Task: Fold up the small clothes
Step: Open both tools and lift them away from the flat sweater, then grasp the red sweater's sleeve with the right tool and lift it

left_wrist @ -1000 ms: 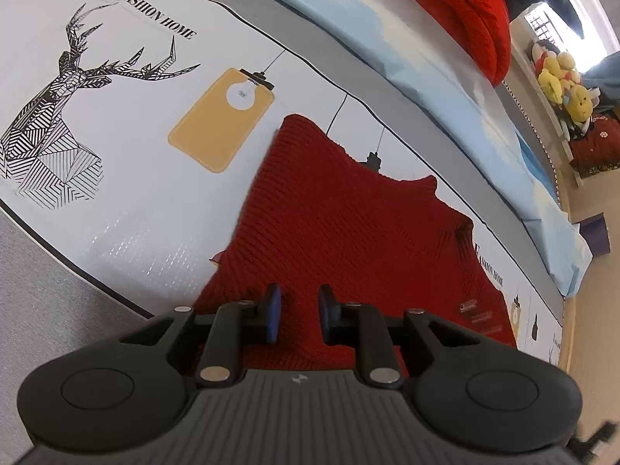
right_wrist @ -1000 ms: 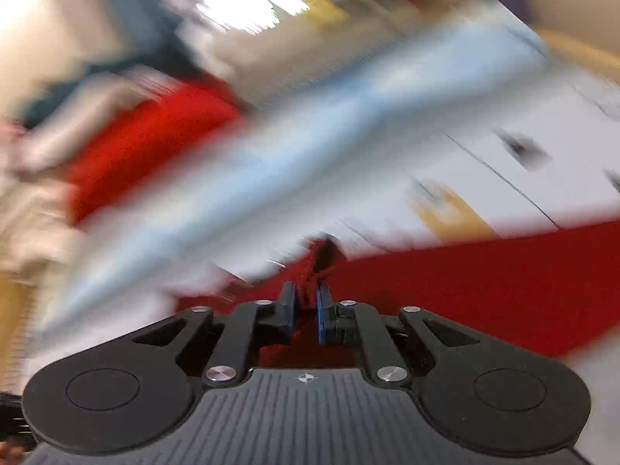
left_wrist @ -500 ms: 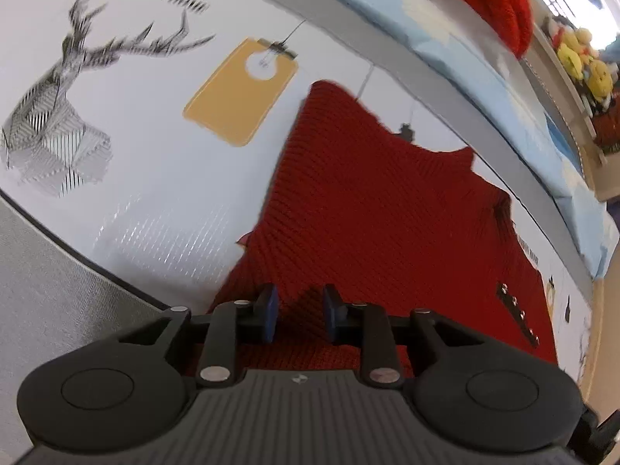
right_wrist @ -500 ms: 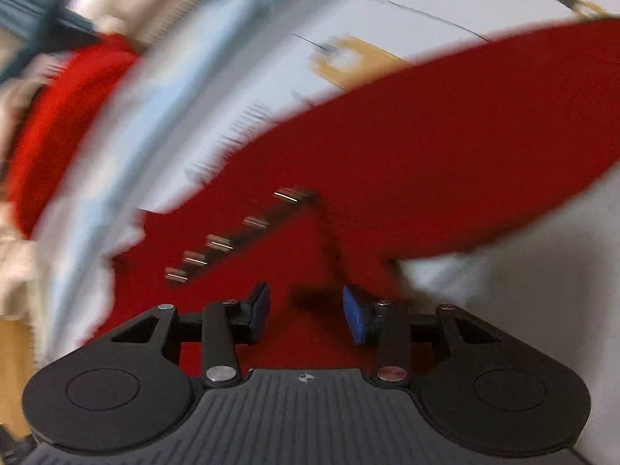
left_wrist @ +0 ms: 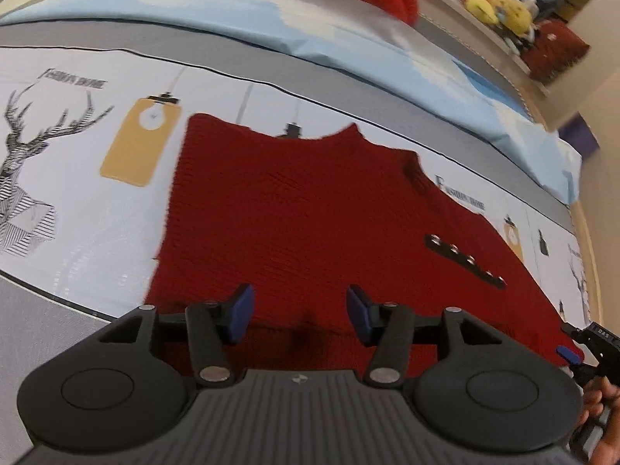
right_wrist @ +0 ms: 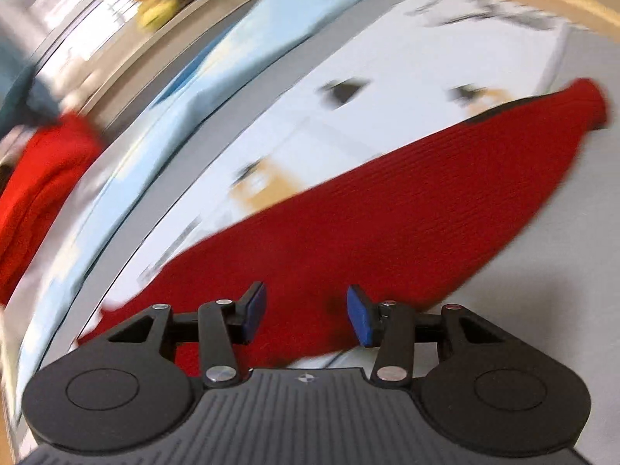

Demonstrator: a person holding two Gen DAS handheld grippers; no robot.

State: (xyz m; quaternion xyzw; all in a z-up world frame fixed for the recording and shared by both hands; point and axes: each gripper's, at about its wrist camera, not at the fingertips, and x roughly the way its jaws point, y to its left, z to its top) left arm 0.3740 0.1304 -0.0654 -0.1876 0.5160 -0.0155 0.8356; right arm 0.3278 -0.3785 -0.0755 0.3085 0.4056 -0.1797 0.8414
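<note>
A ribbed red knit sweater (left_wrist: pixel 302 209) lies flat mid-frame on the smooth printed sheet (left_wrist: pixel 89 209), apparently untouched between both grippers' parted, empty jaws.

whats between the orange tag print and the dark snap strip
Only the red knit sweater spans from the orange tag print to the snap strip, in the left wrist view.

A white printed sheet (left_wrist: pixel 97 232) with a black striped deer picture (left_wrist: pixel 23 178) and an orange tag shape (left_wrist: pixel 139 143) is lying ahead. Yellow soft toys (left_wrist: pixel 496 4) are sitting far off, up right.
</note>
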